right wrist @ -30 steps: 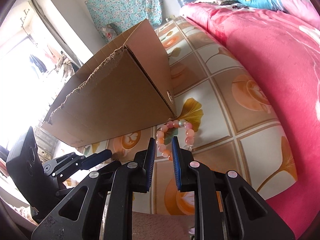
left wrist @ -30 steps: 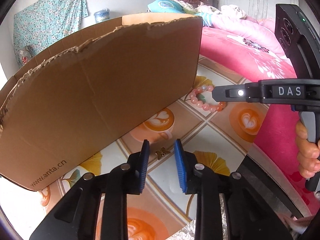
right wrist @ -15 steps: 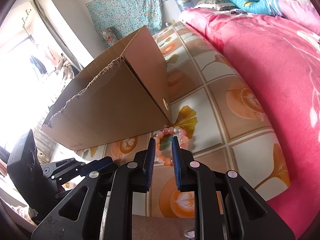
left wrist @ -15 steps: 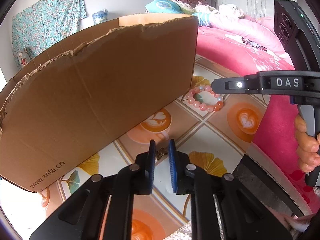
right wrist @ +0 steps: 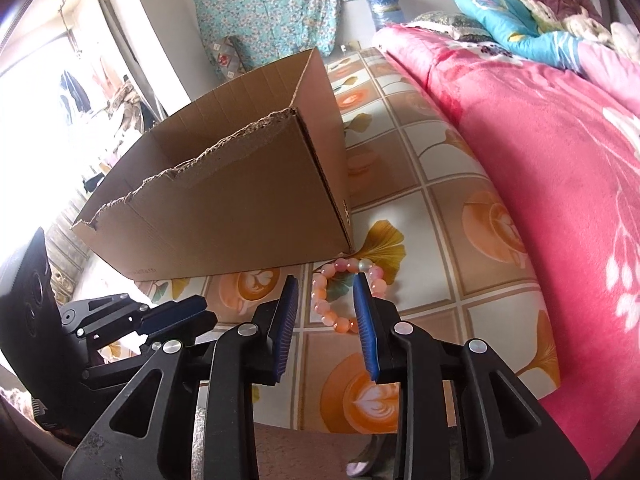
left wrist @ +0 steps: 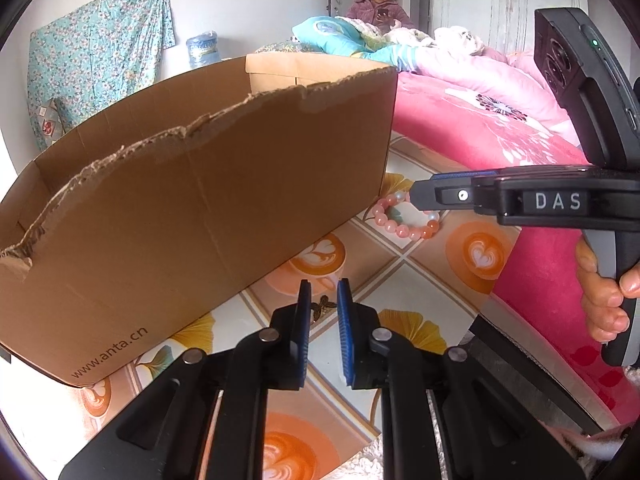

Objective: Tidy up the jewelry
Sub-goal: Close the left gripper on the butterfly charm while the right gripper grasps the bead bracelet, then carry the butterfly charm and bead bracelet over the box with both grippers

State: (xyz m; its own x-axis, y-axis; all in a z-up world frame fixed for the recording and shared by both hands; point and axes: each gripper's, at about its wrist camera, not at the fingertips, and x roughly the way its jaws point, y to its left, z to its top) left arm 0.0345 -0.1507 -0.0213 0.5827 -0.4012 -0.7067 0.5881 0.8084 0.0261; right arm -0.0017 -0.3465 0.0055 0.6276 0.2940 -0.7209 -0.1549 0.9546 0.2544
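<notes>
The pink bead bracelet lies flat on the patterned tablecloth, just beside the near corner of the torn cardboard box. The right gripper points down at it with its jaws opening; the blue pads straddle part of the bead ring, and the right pad sits in front of the beads on that side, so contact there cannot be confirmed. A second item, a small dark butterfly-shaped ornament, lies on the cloth in front of the box's long wall, which is printed with "www.anta.cn". The left gripper is lowered over this ornament with its pads drawn close together on either side of it; whether the pads actually press on it cannot be told. In the left wrist view, a hand grips the handle of the right gripper. A pink floral blanket borders the cloth on the right. A person sits in the background.
</notes>
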